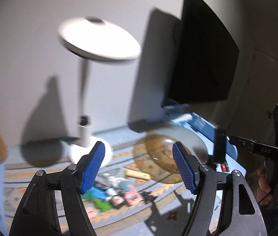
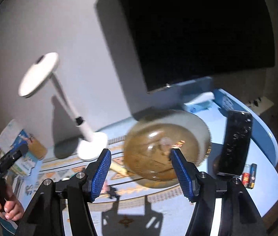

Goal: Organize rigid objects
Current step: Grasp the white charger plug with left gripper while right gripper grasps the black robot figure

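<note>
- Grippers first: your left gripper (image 1: 139, 165) stands with its blue pads apart and nothing between them, raised above the table and tilted down toward it.
- Your right gripper (image 2: 139, 174) is the same, jaws parted about halfway and empty, held above the near edge of the table.
- Below both lies a patterned mat (image 2: 139, 194) on a light blue table (image 2: 264, 179); the shadow of your right gripper falls on the mat.
- A brown glass bowl (image 2: 158, 157) sits on the mat's right part, in front of the dark screen (image 2: 197, 29), with a small pale thing inside that is too blurred to name.
- Your left camera shows a cluster of small toy blocks and packets (image 1: 115, 192) on the mat just below your left pads, green, pink, blue and white, lying close together; blur hides what each one is.
- A pale yellow stick-like piece (image 1: 138, 174) lies between that cluster and the bowl, beside the bowl's rim.
- A black phone (image 2: 235, 143) stands propped upright right of the bowl, with a few batteries (image 2: 250, 176) at its foot.
- A white desk lamp (image 2: 91, 145) stands at the back left of the mat, its base touching the mat's far edge.
- Boxes and a brown container (image 2: 37, 147) sit far left by the wall.
- Your hand (image 2: 7, 206) grips the left handle at the edge of the right view.
</note>
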